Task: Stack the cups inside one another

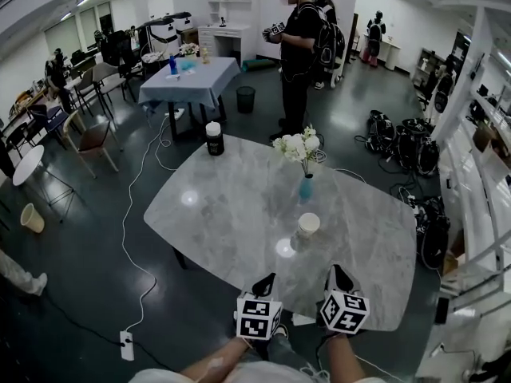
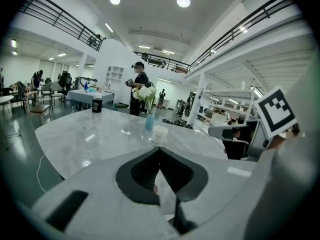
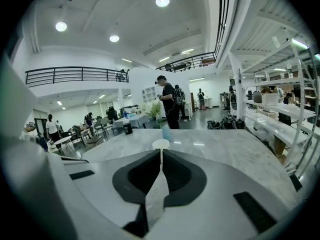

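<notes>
a pale grey marbled surface with rounded corners fills the middle of the head view, and ceiling lights glint off its polish. a white cup stands upright on it toward the near right, just in front of a blue vase of white flowers; whether more cups sit nested inside it cannot be told. a dark jar with a white lid stands at the far edge, well apart from both. the left gripper and the right gripper hang side by side over the near edge, short of the cup and not touching it. in the left gripper view the fingers are pressed together with nothing between them, and the cup shows just past their tips. in the right gripper view the fingers are likewise pressed together and empty, in line with the cup. the floor is dark and glossy, with a white cable running to a power strip. beyond stand a table under a grey-blue cloth, a black bin, chairs at the left, a person in black, dark bags on the floor and white shelves along the right wall. a railed balcony runs above the room.
</notes>
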A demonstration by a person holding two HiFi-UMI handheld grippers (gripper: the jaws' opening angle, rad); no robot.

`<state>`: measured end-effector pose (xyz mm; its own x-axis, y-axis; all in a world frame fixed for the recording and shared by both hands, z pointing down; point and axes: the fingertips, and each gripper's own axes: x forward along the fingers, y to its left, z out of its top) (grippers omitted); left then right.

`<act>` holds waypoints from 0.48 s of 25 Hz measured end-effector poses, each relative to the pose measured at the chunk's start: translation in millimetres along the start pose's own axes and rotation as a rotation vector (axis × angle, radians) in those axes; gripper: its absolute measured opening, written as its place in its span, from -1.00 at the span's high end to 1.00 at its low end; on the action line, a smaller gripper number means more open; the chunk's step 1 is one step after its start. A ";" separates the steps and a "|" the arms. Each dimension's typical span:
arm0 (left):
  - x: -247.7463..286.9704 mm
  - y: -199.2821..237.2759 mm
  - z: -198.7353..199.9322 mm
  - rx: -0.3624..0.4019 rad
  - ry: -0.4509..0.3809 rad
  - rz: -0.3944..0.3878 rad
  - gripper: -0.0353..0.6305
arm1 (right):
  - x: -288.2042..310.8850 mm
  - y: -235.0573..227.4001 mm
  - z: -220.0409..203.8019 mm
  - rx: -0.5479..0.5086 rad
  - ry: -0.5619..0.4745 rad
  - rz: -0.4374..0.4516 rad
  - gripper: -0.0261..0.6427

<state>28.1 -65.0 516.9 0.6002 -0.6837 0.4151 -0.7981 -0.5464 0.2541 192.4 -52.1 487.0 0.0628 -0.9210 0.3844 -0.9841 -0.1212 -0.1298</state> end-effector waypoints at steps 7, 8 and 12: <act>-15.7 -23.4 -8.5 0.005 -0.001 -0.041 0.90 | -43.0 -4.5 -14.2 0.001 0.005 -0.014 0.87; -17.9 -26.2 -11.3 0.007 0.001 -0.043 0.90 | -45.9 -5.1 -16.9 0.006 0.006 -0.013 0.87; -25.3 -34.5 -20.8 0.004 0.000 -0.032 0.90 | -56.8 -2.7 -19.2 -0.002 -0.011 0.018 0.87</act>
<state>39.4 -18.8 515.8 0.6250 -0.6659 0.4073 -0.7785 -0.5697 0.2634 188.3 7.7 483.1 0.0467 -0.9270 0.3721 -0.9854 -0.1038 -0.1348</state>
